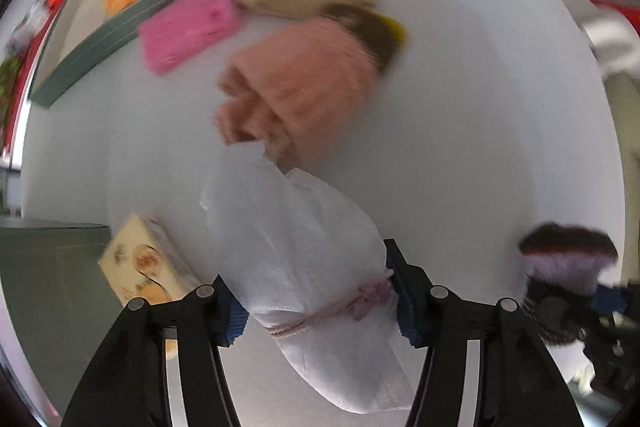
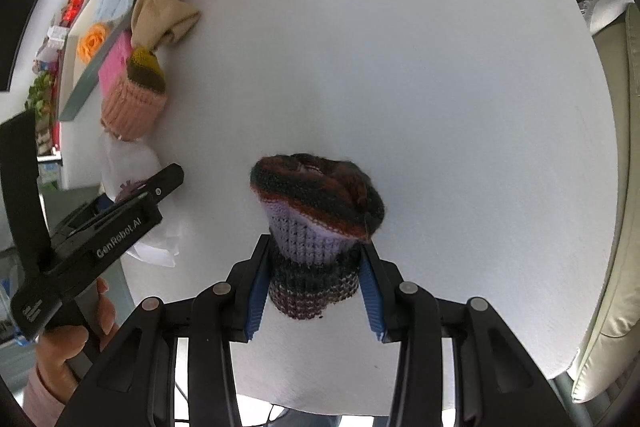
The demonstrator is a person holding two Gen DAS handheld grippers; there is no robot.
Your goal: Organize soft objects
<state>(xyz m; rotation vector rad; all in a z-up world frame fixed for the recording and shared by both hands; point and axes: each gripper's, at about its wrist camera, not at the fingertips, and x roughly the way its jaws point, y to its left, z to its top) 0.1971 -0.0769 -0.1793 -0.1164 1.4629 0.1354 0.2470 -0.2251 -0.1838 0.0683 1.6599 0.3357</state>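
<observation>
While sorting runs midway | left gripper (image 1: 320,301) clamped on white mesh pouch (image 1: 296,247) | right gripper (image 2: 314,293) pinching striped knit hat (image 2: 320,203) | pink hat (image 2: 134,107), beige one (image 2: 162,15), probably unsorted

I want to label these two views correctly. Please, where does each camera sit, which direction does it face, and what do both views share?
Left wrist: on the left gripper, facing along its fingers at the white mesh bag between them.
Right wrist: on the right gripper, facing the striped knit hat; the left hand shows.
Shared: white table, peach knit hat, both held items.
</observation>
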